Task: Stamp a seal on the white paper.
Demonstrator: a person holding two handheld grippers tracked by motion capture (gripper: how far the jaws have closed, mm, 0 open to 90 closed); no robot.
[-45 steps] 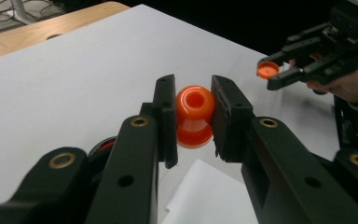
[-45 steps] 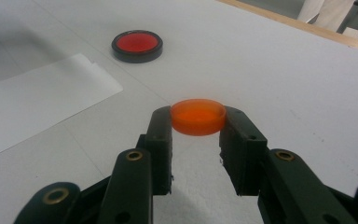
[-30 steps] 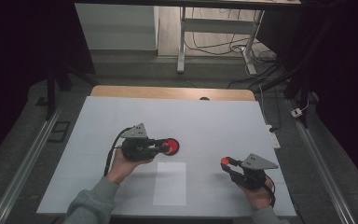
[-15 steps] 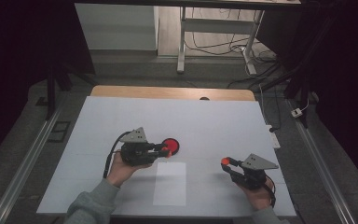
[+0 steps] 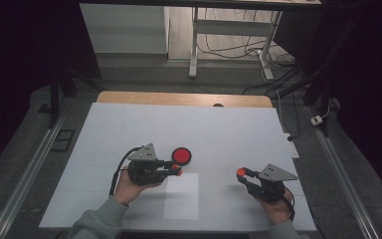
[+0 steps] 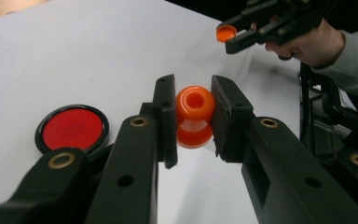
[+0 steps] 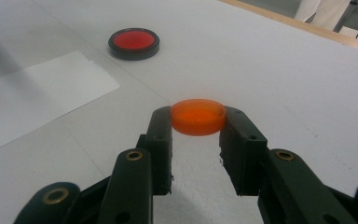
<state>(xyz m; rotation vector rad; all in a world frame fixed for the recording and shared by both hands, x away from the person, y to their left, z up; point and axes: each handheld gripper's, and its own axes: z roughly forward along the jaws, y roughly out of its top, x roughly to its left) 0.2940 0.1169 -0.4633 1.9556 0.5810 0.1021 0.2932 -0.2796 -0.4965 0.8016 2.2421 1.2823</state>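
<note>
Orange cap (image 7: 198,116), underside hidden between right claw (image 7: 196,125)

Broad white table (image 5: 129,124) with a pale wooden strip (image 5: 179,98) along its far edge. On the table's near middle, a flat white paper sheet (image 5: 181,196). Beyond the table, white metal frame legs (image 5: 194,45) and loose black cables (image 5: 229,47) on the floor. Left of the table, a grey metal rail (image 5: 25,174).

The high view looks down on the table (image 5: 129,124); both gripper views sit low, sharing the red disc (image 5: 181,155).
</note>
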